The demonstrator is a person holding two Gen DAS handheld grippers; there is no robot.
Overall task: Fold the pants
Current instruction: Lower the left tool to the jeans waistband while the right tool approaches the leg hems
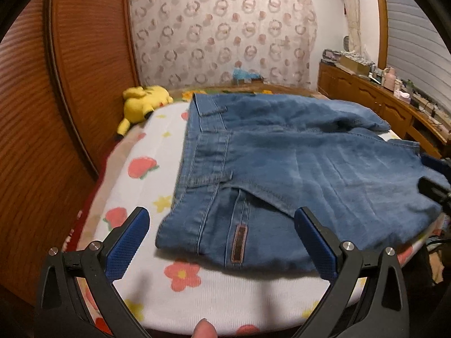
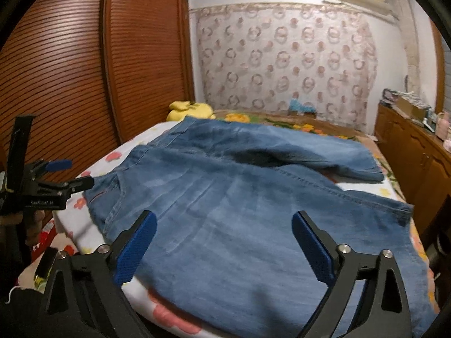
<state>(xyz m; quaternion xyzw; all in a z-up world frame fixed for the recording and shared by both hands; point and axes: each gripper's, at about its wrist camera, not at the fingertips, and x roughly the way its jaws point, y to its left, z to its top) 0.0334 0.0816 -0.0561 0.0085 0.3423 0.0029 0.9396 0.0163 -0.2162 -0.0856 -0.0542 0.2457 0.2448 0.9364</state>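
We have the blue denim pants (image 1: 282, 169) lying on the white bedsheet with pink and yellow flower print (image 1: 157, 146), folded over on themselves, waistband end toward the left of the left-wrist view. A belt loop and a small brown leather patch (image 1: 239, 242) sit on the near corner of the waistband. One leg hem (image 2: 363, 163) lies across the top layer toward the far right; the other hem edge (image 2: 400, 208) is at the right side of the bed.

Left gripper (image 1: 222, 225): jaws wide apart, blue textured pads (image 1: 129, 242) on both sides, nothing between them. It hovers just above the near waistband corner; we can't tell if the right pad touches the denim. A fingertip (image 1: 203, 329) shows at the bottom edge.

Right gripper (image 2: 224, 228): jaws also spread wide, holding nothing, poised over the flat mid section of the pants. We see no pad pressing on cloth.

In the right-wrist view the left gripper (image 2: 67, 174) shows at far left, beside the waistband.

Background: yellow plush toy (image 1: 143, 101) at the bed's far left corner, brown slatted wooden wardrobe doors (image 2: 70, 84), a wooden sideboard (image 1: 375, 104) with clutter on the right.
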